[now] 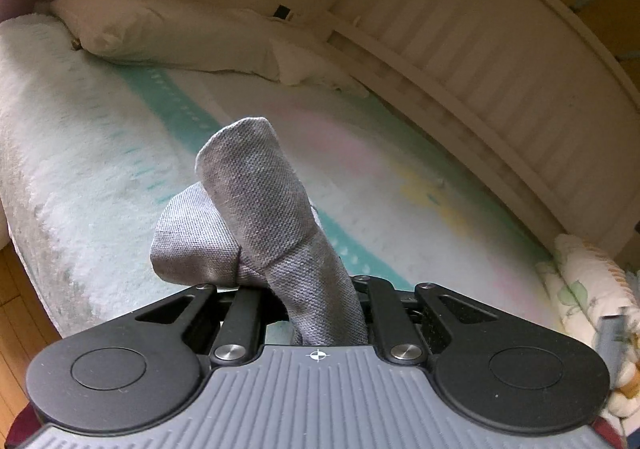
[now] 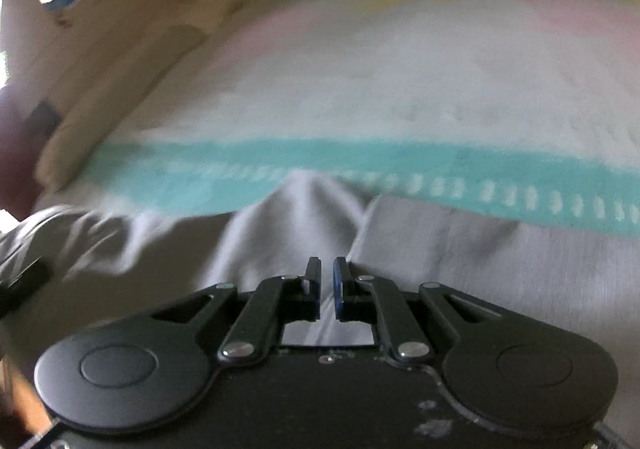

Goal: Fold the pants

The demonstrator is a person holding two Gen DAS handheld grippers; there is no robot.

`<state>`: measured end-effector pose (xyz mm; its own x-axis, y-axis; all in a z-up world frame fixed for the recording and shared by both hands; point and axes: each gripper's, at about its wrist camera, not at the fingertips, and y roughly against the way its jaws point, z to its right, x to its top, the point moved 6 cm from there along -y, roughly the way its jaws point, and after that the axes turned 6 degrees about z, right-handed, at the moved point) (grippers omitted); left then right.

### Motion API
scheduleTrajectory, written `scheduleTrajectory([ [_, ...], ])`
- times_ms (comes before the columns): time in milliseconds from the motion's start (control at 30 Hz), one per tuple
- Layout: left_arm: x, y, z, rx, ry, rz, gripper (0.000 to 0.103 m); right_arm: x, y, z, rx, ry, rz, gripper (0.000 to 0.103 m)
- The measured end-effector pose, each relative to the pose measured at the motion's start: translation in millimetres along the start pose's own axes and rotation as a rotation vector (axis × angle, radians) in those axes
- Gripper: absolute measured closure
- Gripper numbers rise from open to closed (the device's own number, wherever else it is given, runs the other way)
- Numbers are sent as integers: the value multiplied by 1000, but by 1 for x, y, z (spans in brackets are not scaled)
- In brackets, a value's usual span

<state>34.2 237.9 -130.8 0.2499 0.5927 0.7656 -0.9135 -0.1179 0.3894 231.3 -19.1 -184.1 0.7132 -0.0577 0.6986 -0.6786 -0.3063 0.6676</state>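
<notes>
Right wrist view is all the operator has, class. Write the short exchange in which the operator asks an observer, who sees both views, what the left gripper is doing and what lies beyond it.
Operator: Is the left gripper holding anything?
Observer: Yes. The left gripper is shut on a fold of the grey pants, which stands up past its fingers and hides their tips.
Operator: What lies beyond that fold?
Observer: A white pillow at the far end of the bed.

Left gripper (image 1: 316, 305): black linkage, silver screws, ribbed grey base, crosshair mark.
</notes>
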Motion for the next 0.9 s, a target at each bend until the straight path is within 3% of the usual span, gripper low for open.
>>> scheduleTrajectory([
  [67,2,-4,2,-1,0,-1,91,-2,-14,9,-11,-64,-29,102],
  [167,4,-4,5,-8,-5,6,91,0,-9,10,9,-108,-10,97],
  [300,7,1,15,-32,-33,33,91,-9,22,-4,38,0,-8,92],
  [467,9,13,43,-74,-110,73,91,-64,46,-18,117,114,-125,91],
  [533,9,19,61,-95,-162,92,91,-72,53,-25,136,185,-117,91],
  [600,6,26,86,-128,-233,115,91,-67,62,-19,163,147,-108,91],
  [767,-28,28,173,-298,-423,112,90,-40,96,41,103,-31,5,89],
  [900,-89,12,237,-478,-522,-36,83,-37,121,93,34,-156,64,88],
])
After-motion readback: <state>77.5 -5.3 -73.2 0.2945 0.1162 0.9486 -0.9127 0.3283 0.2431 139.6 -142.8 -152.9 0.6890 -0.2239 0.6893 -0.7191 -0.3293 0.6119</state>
